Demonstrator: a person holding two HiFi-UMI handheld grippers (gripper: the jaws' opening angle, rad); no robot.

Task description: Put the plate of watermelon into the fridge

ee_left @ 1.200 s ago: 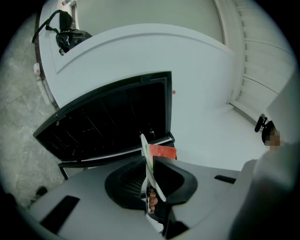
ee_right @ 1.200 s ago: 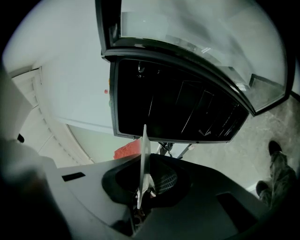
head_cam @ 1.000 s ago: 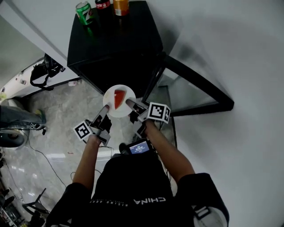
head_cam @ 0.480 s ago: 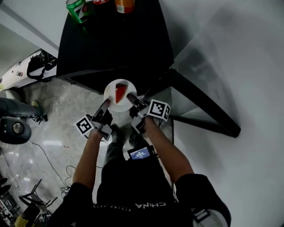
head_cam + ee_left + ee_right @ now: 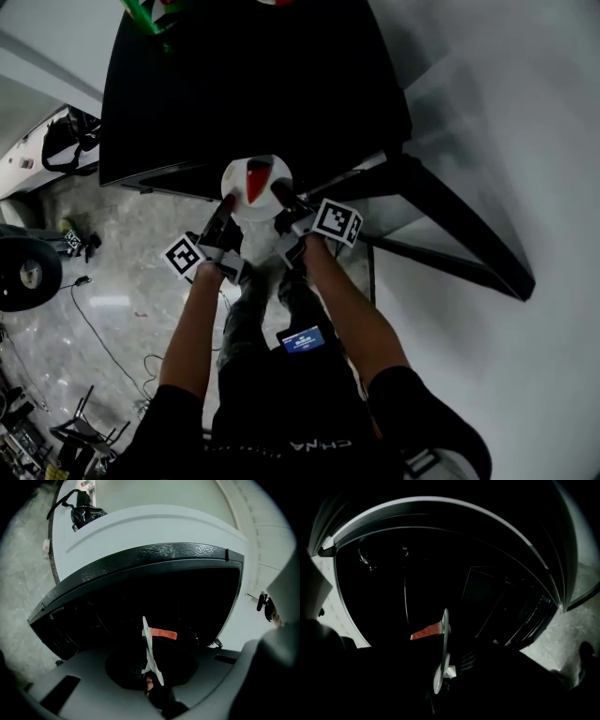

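A white plate [image 5: 234, 180] carries a red watermelon slice [image 5: 257, 178] and hangs just in front of the black fridge [image 5: 253, 84]. My left gripper [image 5: 225, 204] is shut on the plate's left rim. My right gripper [image 5: 279, 194] is shut on its right rim. In the left gripper view the plate [image 5: 151, 656] stands edge-on with the watermelon slice [image 5: 163, 633] to its right, before the fridge's dark open inside [image 5: 140, 602]. The right gripper view also shows the plate [image 5: 443, 651] edge-on, the watermelon slice [image 5: 425, 631] to its left. The pads themselves are lost in shadow.
The fridge door [image 5: 450, 239] stands swung open to the right. A green can [image 5: 141, 11] sits on the fridge top. Cables, a black bag [image 5: 58, 141] and a round black object [image 5: 19, 277] lie on the marble floor at left. A white wall is at right.
Both grippers and the plate have moved forward and closer to the fridge. The fridge top now fills the upper part of the head view and the cans have slid toward the frame's edge.
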